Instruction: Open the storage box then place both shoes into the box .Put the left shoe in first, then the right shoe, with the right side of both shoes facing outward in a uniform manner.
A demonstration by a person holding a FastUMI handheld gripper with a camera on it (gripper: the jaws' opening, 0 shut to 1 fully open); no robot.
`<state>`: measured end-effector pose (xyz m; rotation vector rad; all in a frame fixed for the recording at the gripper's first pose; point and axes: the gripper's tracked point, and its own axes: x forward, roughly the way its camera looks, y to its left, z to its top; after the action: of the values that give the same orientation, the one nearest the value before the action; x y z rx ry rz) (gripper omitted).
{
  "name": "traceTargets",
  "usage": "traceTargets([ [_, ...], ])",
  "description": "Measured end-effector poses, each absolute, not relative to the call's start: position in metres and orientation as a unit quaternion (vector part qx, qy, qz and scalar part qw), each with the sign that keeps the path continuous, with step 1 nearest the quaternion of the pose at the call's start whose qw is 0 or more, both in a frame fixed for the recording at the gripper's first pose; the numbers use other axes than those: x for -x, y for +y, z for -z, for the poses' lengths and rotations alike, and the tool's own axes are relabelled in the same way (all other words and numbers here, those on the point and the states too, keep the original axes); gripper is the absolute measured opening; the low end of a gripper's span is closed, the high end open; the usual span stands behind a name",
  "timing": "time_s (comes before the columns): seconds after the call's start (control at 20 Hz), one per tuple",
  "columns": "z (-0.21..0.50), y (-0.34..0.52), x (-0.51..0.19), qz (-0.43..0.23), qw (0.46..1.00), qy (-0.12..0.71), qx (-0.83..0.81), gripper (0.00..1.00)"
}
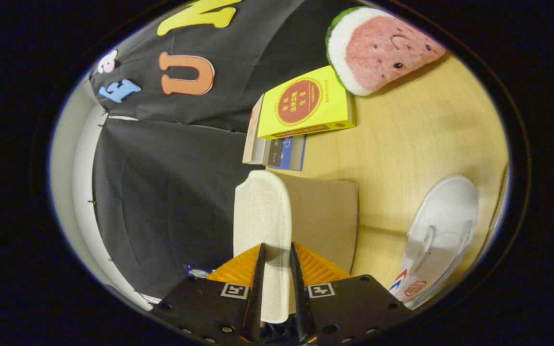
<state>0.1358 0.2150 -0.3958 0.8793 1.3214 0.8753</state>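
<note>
Fingers of your gripper (277, 269) clamp the storage box's (325, 216) cream mesh lid (262, 216), raised edge-on above the tan box. Your white shoe (443, 230) lies beside the box, apart.

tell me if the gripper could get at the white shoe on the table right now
Probably not yet: the gripper is shut on the box lid. The shoe lies in the open off to its side.

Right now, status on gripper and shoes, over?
Gripper shut on white shoe, sole toward the lens. Second white shoe lying on the wooden table. Beige box panel just behind the held shoe; nothing blocking.
</note>
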Motion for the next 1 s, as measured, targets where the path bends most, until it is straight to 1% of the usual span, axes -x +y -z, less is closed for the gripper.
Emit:
traceTargets([
  [0.1,0.392,0.214,-0.133,-0.368,0.611,0.587,-0.385,0.21],
  [0.15,0.389,0.210,-0.134,-0.363,0.613,0.589,-0.381,0.20],
  [0.2,0.383,0.212,-0.131,-0.366,0.616,0.587,-0.376,0.13],
  [0.3,0.362,0.213,-0.127,-0.382,0.614,0.581,-0.373,0.13],
  [0.35,0.355,0.210,-0.132,-0.373,0.623,0.578,-0.374,0.13],
  [0.4,0.353,0.218,-0.131,-0.367,0.627,0.577,-0.373,0.03],
  [0.5,0.335,0.220,-0.125,-0.365,0.628,0.579,-0.371,0.00],
  [0.7,0.290,0.235,-0.122,-0.382,0.631,0.558,-0.380,0.00],
  [0.85,0.267,0.246,-0.124,-0.386,0.644,0.546,-0.372,0.00],
  [1.0,0.229,0.265,-0.121,-0.406,0.638,0.525,-0.391,0.00],
])
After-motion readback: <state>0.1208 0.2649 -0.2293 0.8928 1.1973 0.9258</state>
